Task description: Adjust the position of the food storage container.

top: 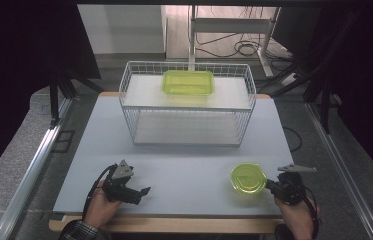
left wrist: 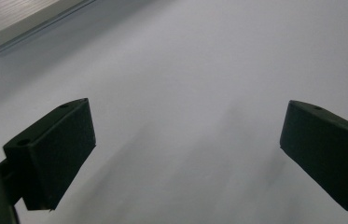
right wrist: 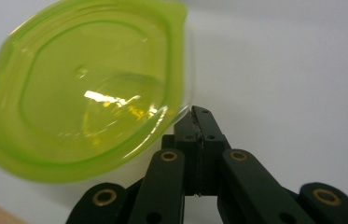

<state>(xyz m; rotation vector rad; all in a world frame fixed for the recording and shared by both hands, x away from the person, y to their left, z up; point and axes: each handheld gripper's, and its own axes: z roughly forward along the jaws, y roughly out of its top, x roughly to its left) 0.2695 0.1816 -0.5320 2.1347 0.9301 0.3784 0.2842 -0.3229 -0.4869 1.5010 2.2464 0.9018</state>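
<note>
High view, left to right: left gripper (top: 145,191) sits low over the near-left part of the grey table (top: 184,165), held in the person's left hand (top: 99,210), grey three-cornered plate on top, cable trailing back toward the sleeve. Its jaws stand wide apart with nothing between them; the left gripper view confirms this, both black pads (left wrist: 59,149) spread over bare table surface, no contact with anything. Centre, far side of the table: white wire basket (top: 186,107) with two levels, a yellow-green rectangular container (top: 188,82) on its upper shelf, well apart from both grippers. Near right: round yellow-green lid (top: 248,179), translucent, lying near the table's front edge. Right gripper (top: 269,184) comes in from the right, in the person's right hand (top: 299,212), tips at the lid's right edge. Right gripper view: jaws closed together, fingertips (right wrist: 199,123) meeting right at the lid (right wrist: 83,93) rim, where a thin clear edge of the lid appears pinched between the tips. So the right tool is clenched on the lid's rim, and the lid looks tipped in that view; whether its far side touches the table, can't tell.
</note>
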